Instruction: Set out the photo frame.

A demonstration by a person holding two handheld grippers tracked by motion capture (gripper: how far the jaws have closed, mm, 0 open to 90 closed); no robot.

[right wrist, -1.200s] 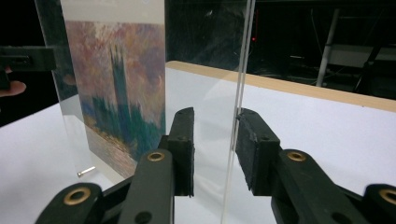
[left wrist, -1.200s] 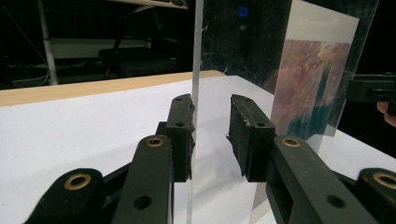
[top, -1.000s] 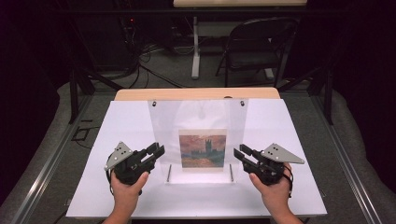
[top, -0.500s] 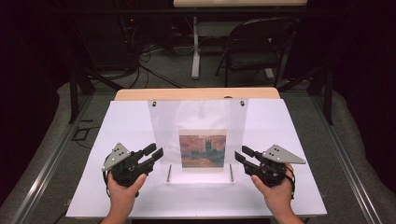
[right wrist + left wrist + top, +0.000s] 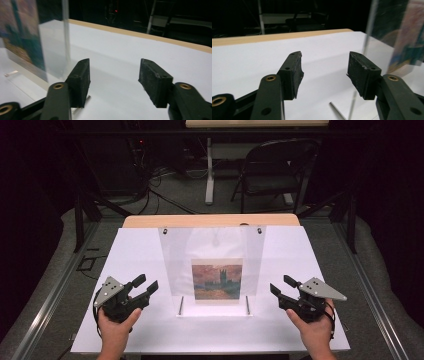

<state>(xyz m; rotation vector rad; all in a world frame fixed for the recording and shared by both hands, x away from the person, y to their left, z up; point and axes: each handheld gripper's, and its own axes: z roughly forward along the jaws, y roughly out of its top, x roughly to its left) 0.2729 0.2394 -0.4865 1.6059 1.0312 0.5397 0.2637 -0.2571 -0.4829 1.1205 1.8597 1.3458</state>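
A clear acrylic panel stands upright in the middle of the white table. A small painting print of a sunset scene sits in its lower part. My left gripper is open, to the left of the panel's base and apart from it. My right gripper is open too, to the right of the panel. In the left gripper view the panel rises at the right beyond my open left gripper. In the right gripper view the panel stands at the left of my open right gripper.
The panel rests on a clear base with two thin slots. A wooden strip edges the table's far side. A folding chair and cables lie on the floor beyond. Bare table surface lies on both sides of the panel.
Both grippers have drawn back toward the near edge and outward, away from the panel. They stay open.
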